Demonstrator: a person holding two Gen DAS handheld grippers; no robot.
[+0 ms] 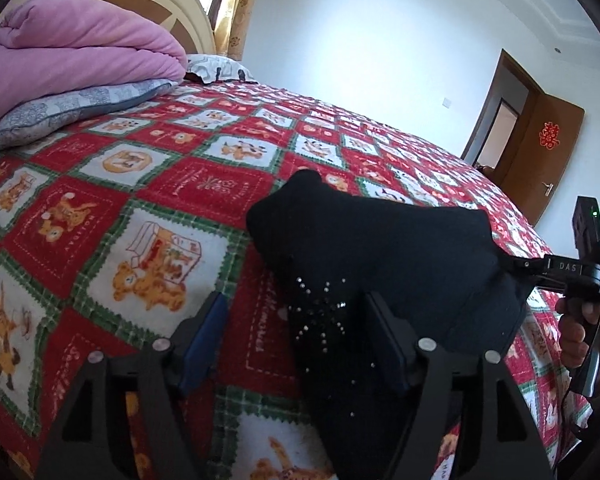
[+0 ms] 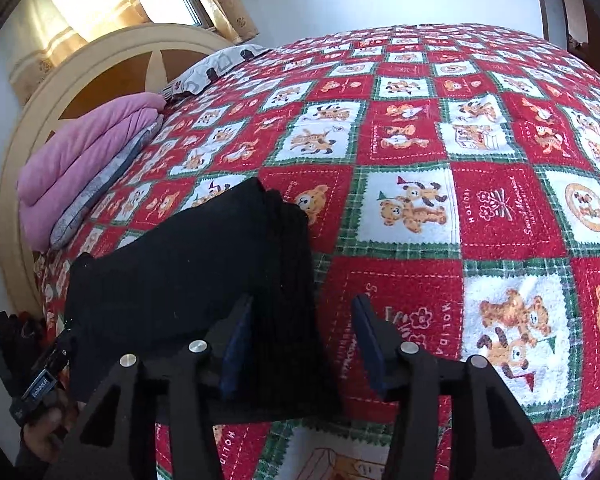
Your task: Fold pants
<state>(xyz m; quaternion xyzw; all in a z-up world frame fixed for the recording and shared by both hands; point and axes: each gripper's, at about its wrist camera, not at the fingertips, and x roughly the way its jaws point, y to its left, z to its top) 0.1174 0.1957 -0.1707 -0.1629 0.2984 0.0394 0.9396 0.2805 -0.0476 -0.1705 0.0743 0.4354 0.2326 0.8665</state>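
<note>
- The black pants point(image 1: 384, 256) lie bunched on the bed's red bear-print cover point(image 1: 140, 208), near the person's edge; small shiny studs dot the cloth in the left view.
- From the right wrist, the pants point(image 2: 188, 264) sit left of centre, one folded edge running down between the fingers.
- Left gripper point(image 1: 296, 322): jaws wide apart, straddling a strip of the pants, pads not pressing it.
- Right gripper point(image 2: 304, 330): jaws wide apart too, gripping nothing, the pants' edge beside its left finger.
- A folded pink quilt point(image 1: 72, 52) rests on a grey pillow point(image 1: 68, 108) by the headboard point(image 2: 80, 64).
- A brown door point(image 1: 540, 152) stands open.
</note>
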